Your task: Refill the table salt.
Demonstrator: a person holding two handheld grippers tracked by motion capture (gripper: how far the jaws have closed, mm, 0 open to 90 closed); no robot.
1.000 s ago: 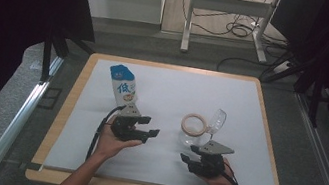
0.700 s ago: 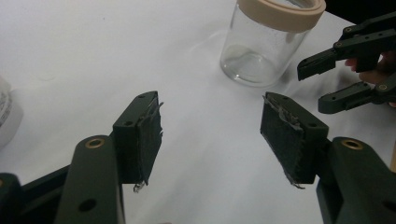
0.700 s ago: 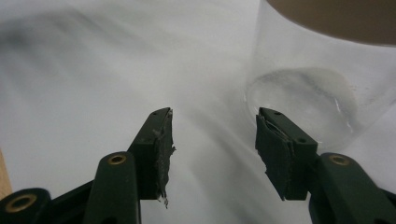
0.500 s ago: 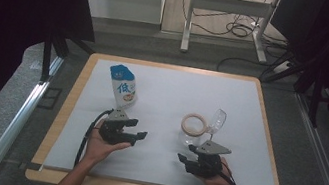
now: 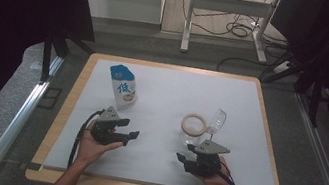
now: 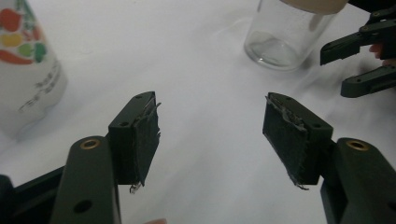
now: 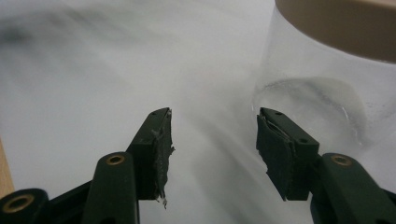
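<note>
A clear glass jar (image 5: 191, 137) with a tan rim stands right of the mat's middle, its glass lid (image 5: 217, 121) tipped open behind it. A white and blue printed pouch (image 5: 123, 86) stands upright at the back left. My left gripper (image 5: 132, 137) lies low over the mat in front of the pouch, open, with nothing between its pads (image 6: 140, 135). Ahead of it are the pouch (image 6: 25, 60) on the left and the jar (image 6: 285, 37) on the right. My right gripper (image 5: 183, 160) is just in front of the jar, open and empty, with the jar (image 7: 336, 88) close beside its right pad.
The white mat (image 5: 172, 94) covers a wooden-edged table (image 5: 75, 98). Black cables trail from both grippers toward the near edge. The right gripper (image 6: 362, 58) reaches into the left gripper view at the far right. Metal rails run along both sides of the table.
My left hand has drawn its gripper left and a little nearer to the table's front edge. The right hand, the jar and the pouch have stayed put.
</note>
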